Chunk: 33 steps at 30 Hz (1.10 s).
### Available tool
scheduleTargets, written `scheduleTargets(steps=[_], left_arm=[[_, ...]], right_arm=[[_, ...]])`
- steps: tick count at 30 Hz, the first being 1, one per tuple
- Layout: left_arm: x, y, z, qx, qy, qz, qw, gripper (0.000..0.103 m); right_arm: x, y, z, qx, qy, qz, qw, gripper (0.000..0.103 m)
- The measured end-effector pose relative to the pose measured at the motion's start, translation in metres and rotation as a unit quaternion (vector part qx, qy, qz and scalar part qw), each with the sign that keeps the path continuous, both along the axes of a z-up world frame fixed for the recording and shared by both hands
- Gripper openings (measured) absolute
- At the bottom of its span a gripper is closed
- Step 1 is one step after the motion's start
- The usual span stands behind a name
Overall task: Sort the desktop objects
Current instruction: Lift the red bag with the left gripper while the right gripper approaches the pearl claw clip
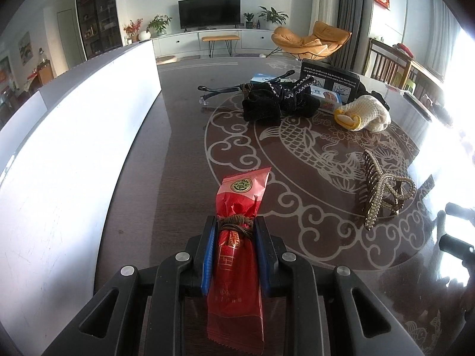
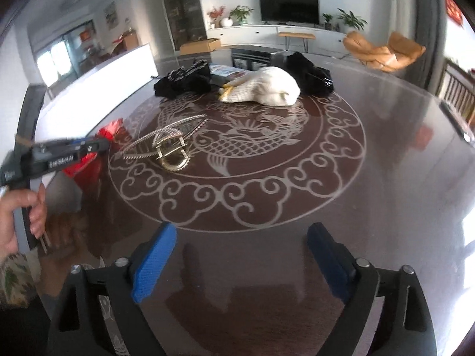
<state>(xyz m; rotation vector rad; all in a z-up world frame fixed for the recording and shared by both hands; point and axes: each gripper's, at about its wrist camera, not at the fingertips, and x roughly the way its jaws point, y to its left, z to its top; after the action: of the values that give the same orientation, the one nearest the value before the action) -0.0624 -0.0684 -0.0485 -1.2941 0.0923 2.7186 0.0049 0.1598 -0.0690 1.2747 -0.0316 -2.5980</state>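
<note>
While the red packet is clamped at its cord-tied waist by the left gripper, above the table and beside the white box, a slip could be caused by the glossy, crinkled foil, since only a narrow band is gripped. To its right, the hair claw is seen resting on the table, well apart: a curved metal frame, beaded along its edges, with thin teeth that could be snagged or skidded across the polished, reflective surface. Farther back, black fabric and a cream knitted glove are piled, soft and limp. On the right, the right gripper is spread wide with nothing between its blue ribbed pads.
</note>
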Motion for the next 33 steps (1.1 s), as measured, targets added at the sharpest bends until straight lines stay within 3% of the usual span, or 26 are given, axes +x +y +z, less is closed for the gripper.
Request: scheduleTargets(steps=[3, 10, 33], left_arm=[[-0.0001, -0.0004, -0.0003, 0.001, 0.000, 0.000, 1.0000, 0.024], [0.0000, -0.0011, -0.0002, 0.001, 0.000, 0.000, 1.0000, 0.024], [-0.0002, -0.0020, -0.0004, 0.002, 0.000, -0.001, 1.0000, 0.024]], right_arm=[[-0.0002, 0.0056, 0.0004, -0.016, 0.002, -0.008, 1.000, 0.099], [-0.0008, -0.0022, -0.0015, 0.012, -0.001, -0.009, 1.000, 0.099], [-0.0014, 0.0027, -0.0009, 0.004, 0.002, -0.025, 1.000, 0.101]])
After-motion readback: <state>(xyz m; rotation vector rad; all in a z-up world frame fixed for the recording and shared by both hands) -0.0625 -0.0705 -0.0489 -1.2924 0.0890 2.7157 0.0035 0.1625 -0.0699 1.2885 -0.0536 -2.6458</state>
